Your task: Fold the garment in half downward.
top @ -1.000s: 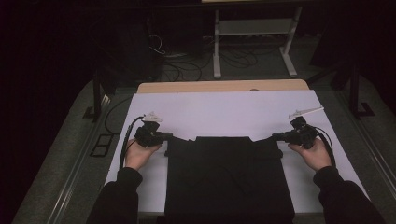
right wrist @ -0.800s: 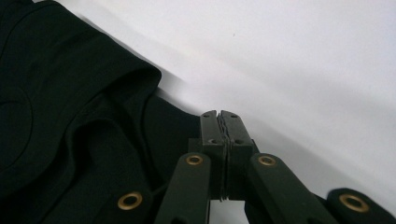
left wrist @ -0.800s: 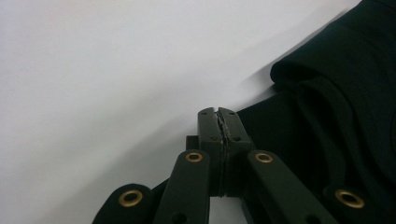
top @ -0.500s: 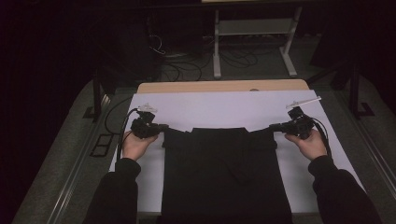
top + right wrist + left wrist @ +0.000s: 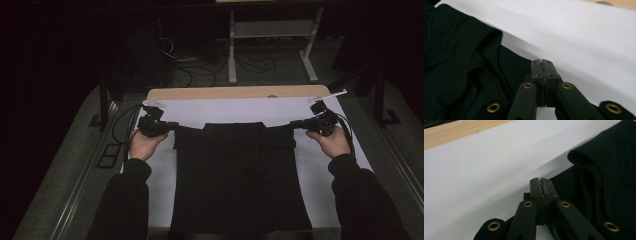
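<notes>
On the white sheet (image 5: 240,107): black garment (image 5: 240,180), spread flat, near edge at the table's near side.
Colour: plain black, soft folds at the far corners.
Left gripper (image 5: 170,126): clenched on the garment's far-left corner.
Right gripper (image 5: 295,124): clenched on its far-right corner.
Far edge: stretched between both grippers.
</notes>
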The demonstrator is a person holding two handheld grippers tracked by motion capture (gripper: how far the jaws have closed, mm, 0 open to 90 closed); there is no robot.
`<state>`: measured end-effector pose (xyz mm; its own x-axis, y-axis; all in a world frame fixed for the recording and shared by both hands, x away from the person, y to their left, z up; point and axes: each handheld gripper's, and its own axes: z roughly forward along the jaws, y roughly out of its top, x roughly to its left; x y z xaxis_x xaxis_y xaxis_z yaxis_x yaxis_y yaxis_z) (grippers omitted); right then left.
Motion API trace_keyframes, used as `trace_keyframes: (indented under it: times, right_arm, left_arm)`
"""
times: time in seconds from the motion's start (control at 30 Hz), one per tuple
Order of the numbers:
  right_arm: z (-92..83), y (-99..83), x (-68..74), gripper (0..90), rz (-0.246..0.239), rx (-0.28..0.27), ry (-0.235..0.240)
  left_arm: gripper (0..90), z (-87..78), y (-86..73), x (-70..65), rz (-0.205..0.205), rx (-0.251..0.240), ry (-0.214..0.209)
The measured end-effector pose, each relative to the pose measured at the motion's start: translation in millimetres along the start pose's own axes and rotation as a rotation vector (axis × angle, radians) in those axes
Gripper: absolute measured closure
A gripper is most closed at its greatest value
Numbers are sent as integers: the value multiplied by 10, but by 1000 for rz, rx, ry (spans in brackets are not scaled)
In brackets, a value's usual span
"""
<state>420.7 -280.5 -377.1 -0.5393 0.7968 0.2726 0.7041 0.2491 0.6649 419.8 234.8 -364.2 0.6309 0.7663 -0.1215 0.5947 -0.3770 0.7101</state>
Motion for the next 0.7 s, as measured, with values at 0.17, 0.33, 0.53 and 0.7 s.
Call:
trace_keyframes:
  times: [0.17, 0.33, 0.53, 0.7]
  right_arm:
    - [-23, 86, -43, 877, 14, -11, -12]
    - [-9, 140, -61, 877, 21, -13, -25]
    - [2, 179, -117, 877, 25, -12, -41]
    - [14, 207, -194, 877, 41, -19, -49]
  left_arm:
    - [881, -6, 57, 34, -12, -8, 8]
    - [882, 41, 152, 38, -10, -9, 6]
    - [881, 124, 249, 44, -6, -6, 9]
    - [881, 152, 296, 69, -3, 1, 18]
